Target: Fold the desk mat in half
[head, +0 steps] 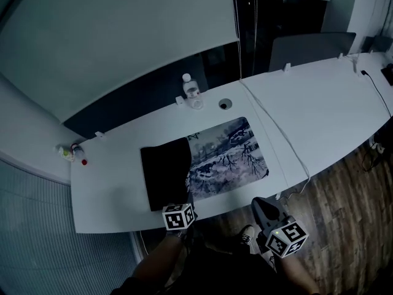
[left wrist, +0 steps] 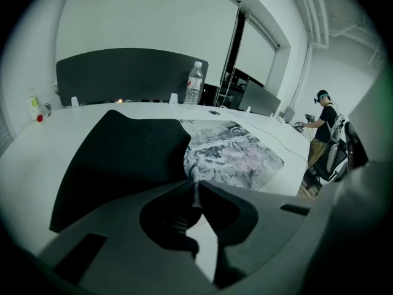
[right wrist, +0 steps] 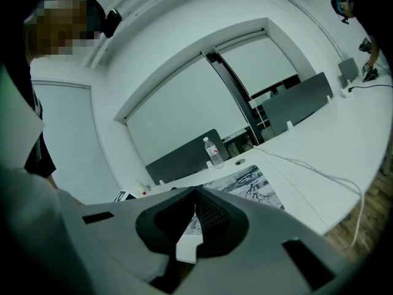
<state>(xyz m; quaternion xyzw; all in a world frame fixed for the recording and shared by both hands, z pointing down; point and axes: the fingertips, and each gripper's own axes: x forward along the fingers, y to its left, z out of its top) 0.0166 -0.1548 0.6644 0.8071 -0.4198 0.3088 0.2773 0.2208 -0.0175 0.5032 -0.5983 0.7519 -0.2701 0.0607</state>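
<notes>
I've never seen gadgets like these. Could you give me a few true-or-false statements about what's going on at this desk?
The left tongs pinch the edge of the desk mat. True.
The mat lies fully flat, picture side up. False: its left part is turned over, showing the black underside.
A water bottle stands behind the mat. True.
The right tongs grip the mat too. False: they are closed on nothing, away from the mat.
</notes>
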